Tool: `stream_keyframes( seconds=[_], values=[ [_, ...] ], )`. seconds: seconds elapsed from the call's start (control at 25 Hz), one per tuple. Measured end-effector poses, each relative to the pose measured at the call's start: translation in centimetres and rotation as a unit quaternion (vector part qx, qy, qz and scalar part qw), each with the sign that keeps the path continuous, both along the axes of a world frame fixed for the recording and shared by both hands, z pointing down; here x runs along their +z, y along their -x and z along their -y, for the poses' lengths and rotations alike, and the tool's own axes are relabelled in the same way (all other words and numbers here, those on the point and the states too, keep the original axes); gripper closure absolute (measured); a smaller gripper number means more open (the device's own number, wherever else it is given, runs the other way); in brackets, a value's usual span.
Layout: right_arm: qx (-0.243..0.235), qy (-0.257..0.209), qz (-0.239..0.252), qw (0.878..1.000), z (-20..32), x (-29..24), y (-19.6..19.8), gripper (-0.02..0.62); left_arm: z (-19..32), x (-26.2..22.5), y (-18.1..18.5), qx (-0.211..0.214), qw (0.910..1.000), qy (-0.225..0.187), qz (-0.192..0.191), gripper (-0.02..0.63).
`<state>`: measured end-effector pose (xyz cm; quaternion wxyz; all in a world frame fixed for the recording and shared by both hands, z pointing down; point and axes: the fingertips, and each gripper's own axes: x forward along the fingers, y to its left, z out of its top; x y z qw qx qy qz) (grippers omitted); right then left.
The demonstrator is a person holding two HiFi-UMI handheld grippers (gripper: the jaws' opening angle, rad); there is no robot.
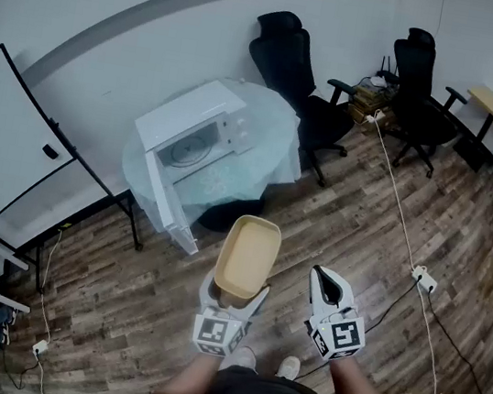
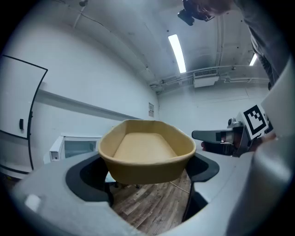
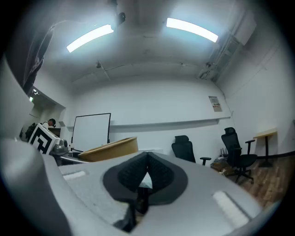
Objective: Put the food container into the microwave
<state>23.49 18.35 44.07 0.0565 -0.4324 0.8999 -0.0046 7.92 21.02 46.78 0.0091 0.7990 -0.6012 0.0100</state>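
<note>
A tan, empty food container (image 1: 246,256) hangs in the air over the wood floor, with my left gripper (image 1: 234,293) shut on its near end. In the left gripper view the container (image 2: 146,152) fills the gap between the wide-set jaws of the left gripper (image 2: 147,177). The white microwave (image 1: 192,132) stands ahead on a round glass table (image 1: 271,130), its door (image 1: 167,198) swung open; it also shows as the microwave (image 2: 76,147) behind the container. My right gripper (image 1: 327,283) floats just right of the container, shut and empty, its pads meeting in the right gripper view (image 3: 146,177).
Two black office chairs (image 1: 294,69) (image 1: 423,76) stand behind the table. A whiteboard on a stand (image 1: 12,154) is at the left. A white cable runs over the floor to a power strip (image 1: 423,280). A small wooden desk (image 1: 492,108) is at the far right.
</note>
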Motion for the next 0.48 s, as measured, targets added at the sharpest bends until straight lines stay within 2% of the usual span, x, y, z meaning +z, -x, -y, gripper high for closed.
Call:
stream_keyframes(
  seconds=[0.48],
  values=[
    [0.018, -0.014, -0.009, 1.0, -2.0, -2.4, 3.7, 0.595, -1.5, -0.6, 2.6, 0.028, 0.9996, 0.0, -0.009, 0.08]
  ],
)
